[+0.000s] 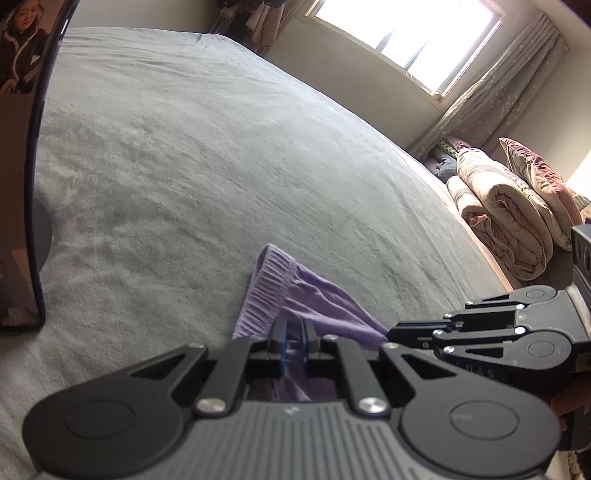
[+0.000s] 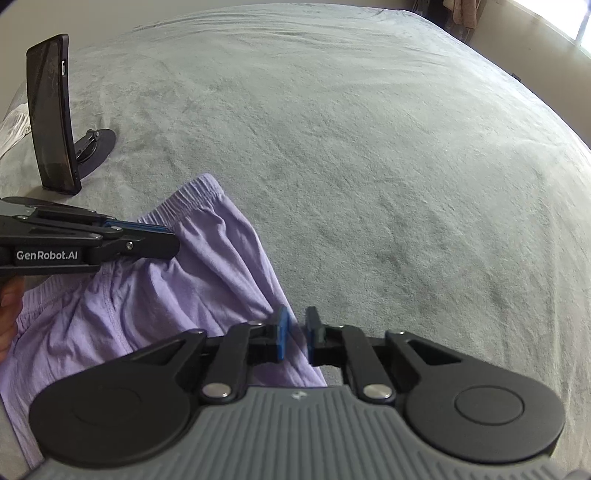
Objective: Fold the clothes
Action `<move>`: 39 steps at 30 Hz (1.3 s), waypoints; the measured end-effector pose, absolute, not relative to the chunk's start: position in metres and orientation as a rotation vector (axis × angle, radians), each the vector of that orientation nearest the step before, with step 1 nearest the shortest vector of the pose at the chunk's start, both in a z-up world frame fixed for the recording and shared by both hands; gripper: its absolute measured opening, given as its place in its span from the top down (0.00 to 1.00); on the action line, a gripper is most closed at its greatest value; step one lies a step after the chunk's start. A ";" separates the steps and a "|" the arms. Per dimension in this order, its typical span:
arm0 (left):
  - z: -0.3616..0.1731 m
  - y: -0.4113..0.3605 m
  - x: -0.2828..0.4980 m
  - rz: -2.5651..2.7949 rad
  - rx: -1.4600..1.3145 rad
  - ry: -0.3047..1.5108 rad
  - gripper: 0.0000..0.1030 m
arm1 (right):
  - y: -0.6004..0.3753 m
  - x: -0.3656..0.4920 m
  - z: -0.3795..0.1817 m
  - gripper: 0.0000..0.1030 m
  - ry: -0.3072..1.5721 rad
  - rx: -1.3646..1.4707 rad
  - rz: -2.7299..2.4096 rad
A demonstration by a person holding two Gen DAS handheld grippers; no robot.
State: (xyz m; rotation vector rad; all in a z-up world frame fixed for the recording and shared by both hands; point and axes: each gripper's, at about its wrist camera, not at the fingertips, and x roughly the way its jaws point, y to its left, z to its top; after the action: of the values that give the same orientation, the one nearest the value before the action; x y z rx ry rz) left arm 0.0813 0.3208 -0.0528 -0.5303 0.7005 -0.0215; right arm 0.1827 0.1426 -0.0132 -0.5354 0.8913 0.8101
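a pair of lilac shorts (image 2: 155,288) lies on the near part of a grey bed cover (image 2: 369,147), elastic waistband (image 2: 192,201) pointing away from the cameras. the left gripper (image 1: 294,345) is narrowed onto the shorts just below the waistband, with purple fabric pinched between its blue pads (image 1: 281,347). the right gripper (image 2: 295,334) is likewise narrowed, and a thin fold at the right edge of the shorts passes between its fingers. in the left wrist view the right gripper enters from the right edge, its tip touching the fabric. a hand (image 2: 9,314) is partly visible behind the left gripper. a phone on a round-base stand (image 2: 53,114) stands upright on the cover, well apart from the shorts. folded quilts (image 1: 509,218) lie beside the bed beneath a window (image 1: 406,33).
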 end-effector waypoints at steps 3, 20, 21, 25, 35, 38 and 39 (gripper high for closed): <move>-0.053 0.323 0.080 -0.023 -0.532 0.702 0.93 | 0.144 0.190 -0.009 1.00 0.856 -0.538 0.752; -0.031 0.286 0.077 -0.135 -0.492 0.738 0.75 | 0.033 0.191 0.019 0.67 0.924 -0.436 0.515; -0.030 0.279 0.077 -0.155 -0.482 0.742 0.75 | 0.021 0.189 0.020 0.67 0.931 -0.431 0.488; -0.026 0.250 0.078 -0.229 -0.430 0.766 0.74 | -0.032 0.175 0.024 0.67 0.950 -0.388 0.383; -0.029 0.177 0.074 -0.366 -0.288 0.840 0.73 | -0.123 0.138 0.019 0.67 0.996 -0.241 0.249; -0.030 0.162 0.073 -0.386 -0.262 0.858 0.73 | -0.126 0.121 0.025 0.67 0.986 -0.231 0.236; -0.030 0.158 0.074 -0.390 -0.262 0.860 0.73 | -0.125 0.115 0.028 0.67 0.982 -0.230 0.236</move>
State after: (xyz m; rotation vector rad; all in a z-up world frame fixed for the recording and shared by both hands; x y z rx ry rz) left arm 0.0735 0.1582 -0.0303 -0.2621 0.8605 -0.3899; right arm 0.1152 -0.1250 0.0280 -0.2304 0.9818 0.2360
